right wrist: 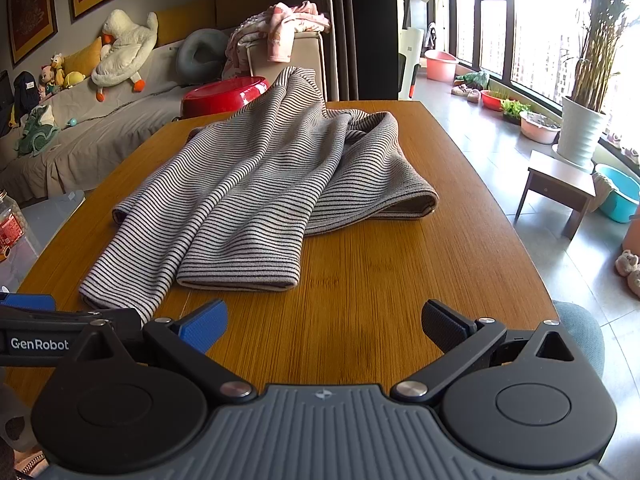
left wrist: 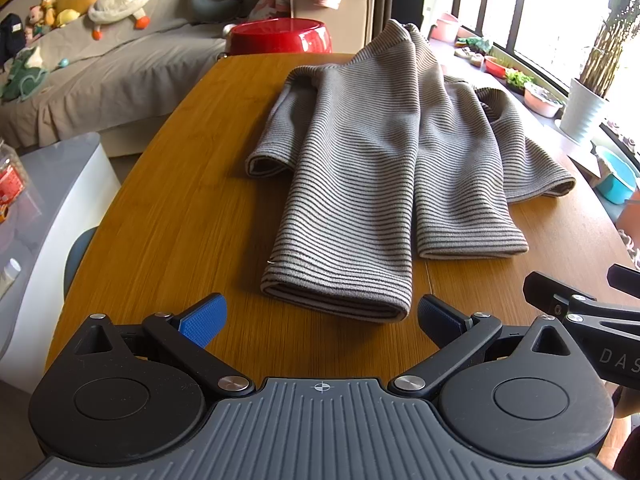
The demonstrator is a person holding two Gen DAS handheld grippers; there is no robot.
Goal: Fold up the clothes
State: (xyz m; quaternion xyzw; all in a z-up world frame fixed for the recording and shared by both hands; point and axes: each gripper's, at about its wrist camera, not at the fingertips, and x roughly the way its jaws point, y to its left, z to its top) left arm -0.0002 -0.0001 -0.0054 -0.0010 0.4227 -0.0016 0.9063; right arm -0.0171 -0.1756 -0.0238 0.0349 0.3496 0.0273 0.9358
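Left gripper [left wrist: 322, 318]: jaws wide, empty, low over the table [left wrist: 168, 208], just short of the near hem of the sweater [left wrist: 372, 168]. Right gripper [right wrist: 324, 322]: jaws wide, empty, over bare wood, nearest hem slightly far and left of centre.

Sweater: flat at table centre, striped, body lying near to far, already narrowed lengthwise by the look of the two stacked hem edges [left wrist: 340, 300]. One sleeve cuff [left wrist: 268, 164] out to the left, the other [right wrist: 416, 200] out to the right.

Probable step: grasp near hem, carry it far to halve the length.

- Keep jaws wide until the pads straddle all hem layers.
- Take left corner with left gripper, right corner [right wrist: 288, 276] with right gripper.
- Close on every layer; a missed lower layer likely drags and skews.
- Tuck sleeves over the body first, if left loose.
- Lift both corners level, move together, lay down square to the far edge, short of the red bowl [left wrist: 282, 36].
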